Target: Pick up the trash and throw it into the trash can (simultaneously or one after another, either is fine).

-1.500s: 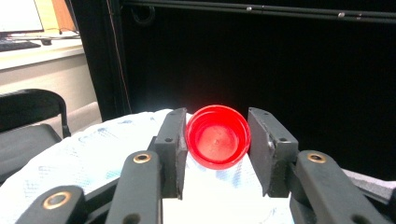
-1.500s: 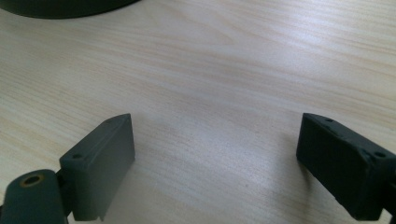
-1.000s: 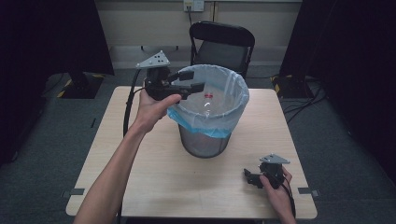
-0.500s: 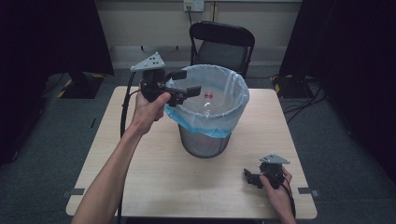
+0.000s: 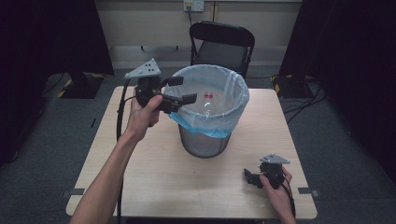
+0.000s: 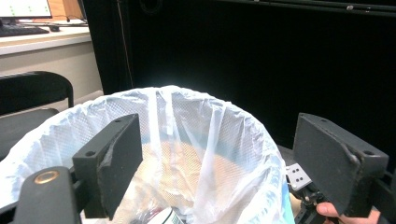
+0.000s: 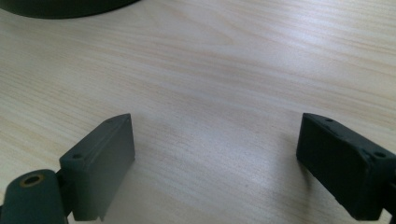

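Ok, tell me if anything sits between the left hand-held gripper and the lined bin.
Nothing visible does. The left hand-held gripper hangs open right at the rim of the mesh waste bin, beside its plastic liner, with nothing between its jaws.

High view overhead facing forward, left tool view nears bin point(image 6: 187, 154), right perhaps skims table point(image 7: 224, 70)

The counter point(image 5: 154, 172) is evenly lit from overhead while the surrounding room is left dark; soft shadows are cast beneath the jaws; near foregrounds are slightly blurred.

one bin point(image 5: 204, 140), one liner point(image 5: 233, 93), one chair point(image 5: 222, 42), two grippers.
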Available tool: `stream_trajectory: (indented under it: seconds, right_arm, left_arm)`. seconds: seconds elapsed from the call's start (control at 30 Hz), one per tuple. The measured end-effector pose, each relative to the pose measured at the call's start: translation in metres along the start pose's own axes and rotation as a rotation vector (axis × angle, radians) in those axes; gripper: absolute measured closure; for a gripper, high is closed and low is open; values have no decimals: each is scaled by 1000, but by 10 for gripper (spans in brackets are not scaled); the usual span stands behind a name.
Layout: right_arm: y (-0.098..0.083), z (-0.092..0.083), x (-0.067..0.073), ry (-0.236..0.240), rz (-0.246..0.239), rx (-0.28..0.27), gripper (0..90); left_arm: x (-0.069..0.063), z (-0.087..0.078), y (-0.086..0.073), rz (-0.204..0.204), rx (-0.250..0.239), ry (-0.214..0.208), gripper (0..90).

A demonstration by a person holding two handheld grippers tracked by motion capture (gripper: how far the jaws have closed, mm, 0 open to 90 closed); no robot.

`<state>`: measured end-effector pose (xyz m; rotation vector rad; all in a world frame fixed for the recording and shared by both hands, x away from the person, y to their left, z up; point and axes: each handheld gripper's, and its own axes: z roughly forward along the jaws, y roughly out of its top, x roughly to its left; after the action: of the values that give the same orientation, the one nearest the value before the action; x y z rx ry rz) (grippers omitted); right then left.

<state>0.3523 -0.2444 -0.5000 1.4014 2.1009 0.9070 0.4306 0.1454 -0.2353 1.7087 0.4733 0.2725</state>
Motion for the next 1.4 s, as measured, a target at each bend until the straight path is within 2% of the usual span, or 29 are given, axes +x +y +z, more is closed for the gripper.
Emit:
stream_trajectory:
  seconds: [0.2, 0.3, 0.37, 0.53, 0.63, 0.67, 0.7, 0.77, 1.07, 1.1, 1.4]
  right_arm:
    - [0, 0, 0, 0, 0, 0, 107]
    - [0, 0, 0, 0, 0, 0, 107]
    - [0, 0, 0, 0, 0, 0, 107]
    - [0, 0, 0, 0, 0, 0, 107]
    - [0, 0, 0, 0, 0, 0, 107]
    - [0, 0, 0, 0, 0, 0, 107]
    - [0, 0, 0, 0, 0, 0, 107]
    - [0, 0, 0, 0, 0, 0, 107]
    - [0, 0, 0, 0, 0, 0, 107]
    - [0, 0, 0, 0, 0, 0, 107]
    - [0, 0, 0, 0, 0, 0, 107]
  left_arm:
    - [-6, -10, -7, 15, -4, -6, 158]
    - [-7, -16, -11, 21, -22, 14, 160]
    - [-7, -20, -13, 15, -30, -4, 160]
    - [-6, -29, -18, 12, -37, 21, 162]
    - [-5, -34, -22, 14, -51, 58, 165]
    - [-5, -34, -22, 14, -51, 58, 165]
    - [-5, -36, -24, 18, -45, 80, 168]
    - [-4, -38, -27, 26, -33, 95, 168]
    - [0, -51, -41, 17, -31, 98, 164]
    - [1, -57, -45, 16, -35, 108, 165]
    - [0, -69, -59, 17, -23, 144, 193]
